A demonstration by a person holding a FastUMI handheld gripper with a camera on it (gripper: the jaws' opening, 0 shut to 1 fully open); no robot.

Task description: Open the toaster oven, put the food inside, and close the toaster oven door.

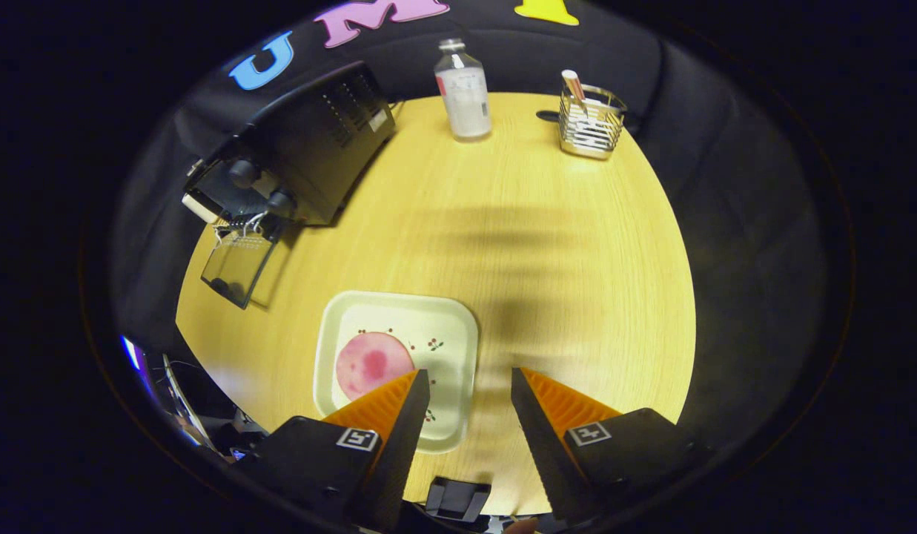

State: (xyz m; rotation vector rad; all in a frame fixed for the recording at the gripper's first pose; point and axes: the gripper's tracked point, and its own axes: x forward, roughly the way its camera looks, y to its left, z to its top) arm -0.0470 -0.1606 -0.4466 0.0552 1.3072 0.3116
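Observation:
A black toaster oven (pixel 310 148) stands at the far left of the round yellow table (pixel 547 245), its glass door (pixel 239 267) folded down open toward the table edge. A round pink slice of food (pixel 373 363) lies on a pale square plate (pixel 436 326) just ahead of my left finger (pixel 388 404). My gripper (pixel 469 378) hovers above the table near its front edge, open, with nothing between the fingers. The plate sits partly under the left finger; bare table shows in the gap.
A clear bottle with a white label (pixel 464 93) stands at the table's far side. A metal wire holder (pixel 591 122) with a stick in it stands to the bottle's right. Some gear (pixel 169 400) lies off the table's near left edge.

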